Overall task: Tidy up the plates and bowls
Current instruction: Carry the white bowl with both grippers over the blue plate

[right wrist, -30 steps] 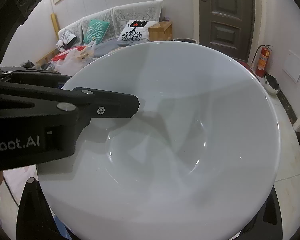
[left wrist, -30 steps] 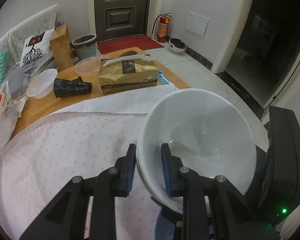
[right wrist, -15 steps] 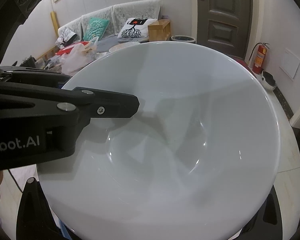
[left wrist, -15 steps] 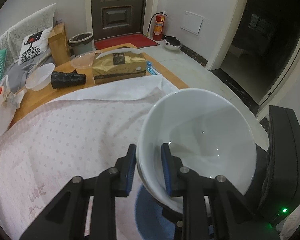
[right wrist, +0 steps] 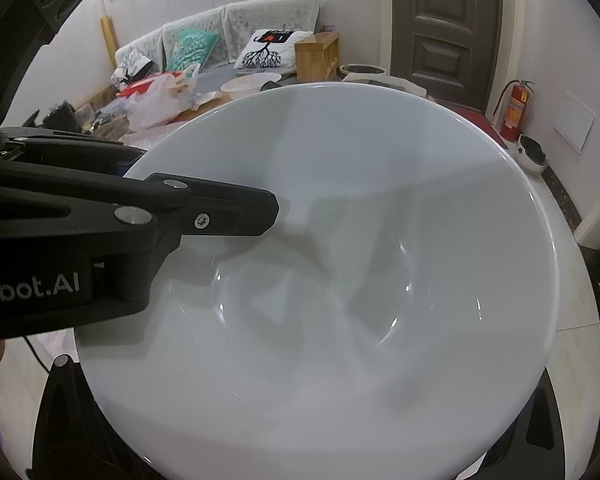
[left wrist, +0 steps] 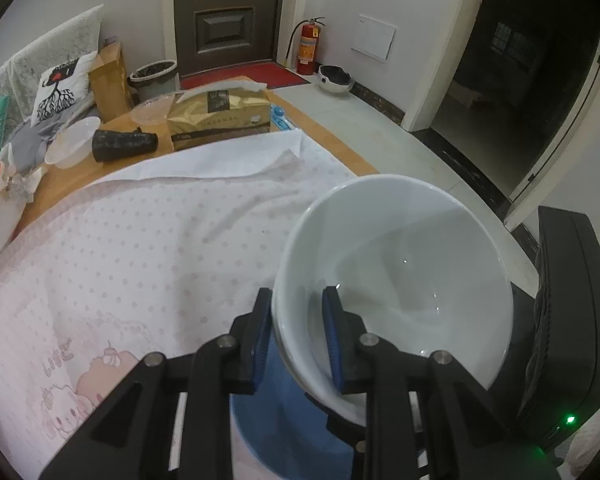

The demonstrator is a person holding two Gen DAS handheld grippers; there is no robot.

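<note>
A large white bowl (left wrist: 396,280) is held in the air, tilted, over the pink dotted cloth (left wrist: 140,260). My left gripper (left wrist: 296,336) is shut on its near rim, one blue-padded finger inside and one outside. The same bowl (right wrist: 340,280) fills the right wrist view, where the left gripper's finger (right wrist: 220,212) reaches in from the left. My right gripper's fingers are hidden under the bowl; only their black bases show at the bottom corners. Part of a blue bowl or plate (left wrist: 284,420) lies below the white bowl.
At the table's far end stand a gold tissue box (left wrist: 220,120), a black roll (left wrist: 124,144), a clear plastic bowl (left wrist: 74,142) and a clear lid (left wrist: 154,110). White plastic bags (left wrist: 0,208) lie at the left edge. Tiled floor (left wrist: 380,132) is to the right.
Both grippers and the white bowl have pulled back toward the near side and risen; the far table items look smaller and more of the pink cloth and the blue item shows.
</note>
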